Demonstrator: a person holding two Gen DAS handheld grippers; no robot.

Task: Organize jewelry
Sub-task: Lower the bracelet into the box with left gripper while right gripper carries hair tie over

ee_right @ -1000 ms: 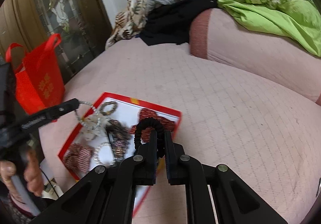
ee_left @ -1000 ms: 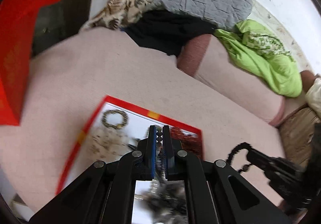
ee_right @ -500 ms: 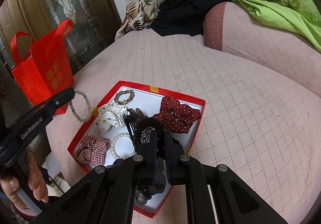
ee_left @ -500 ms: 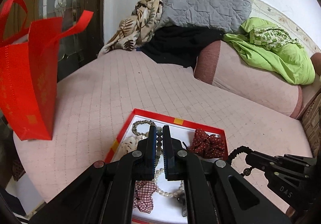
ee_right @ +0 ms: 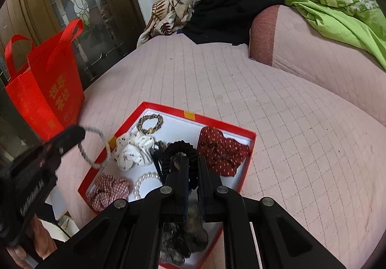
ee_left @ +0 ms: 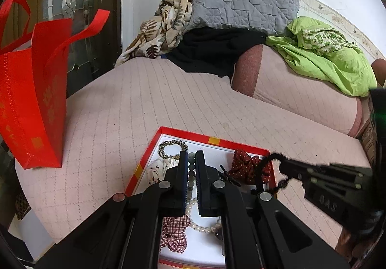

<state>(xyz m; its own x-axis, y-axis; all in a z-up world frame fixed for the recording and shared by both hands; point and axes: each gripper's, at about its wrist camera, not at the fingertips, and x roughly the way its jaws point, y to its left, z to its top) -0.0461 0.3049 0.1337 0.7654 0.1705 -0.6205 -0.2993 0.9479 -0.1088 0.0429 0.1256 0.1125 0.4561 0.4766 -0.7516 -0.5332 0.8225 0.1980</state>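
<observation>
- Left wrist view: the left tool has its jaws drawn nearly together on a grey-green bead bracelet, whose beads show in the narrow gap between the fingers.
- It hangs over a red tray with a white floor, which lies on the pink quilted bed.
- In the tray lie a gold chain bracelet, a white dotted scrunchie, a dark red dotted scrunchie, a checked scrunchie and a pearl bracelet.
- The right tool comes in from the right edge, pinching a black coil hair tie above the tray's right corner.
- A red bag stands on the bed to the left.
- Right wrist view: the right tool is closed down on the black coil hair tie, whose ring stands up just beyond the fingertips, over the middle of the tray.
- The left tool enters from the left; the bead bracelet hangs from its tip over the tray's left rim, blurred.
- A dark fuzzy scrunchie lies in the tray's near corner, partly behind the right tool.
</observation>
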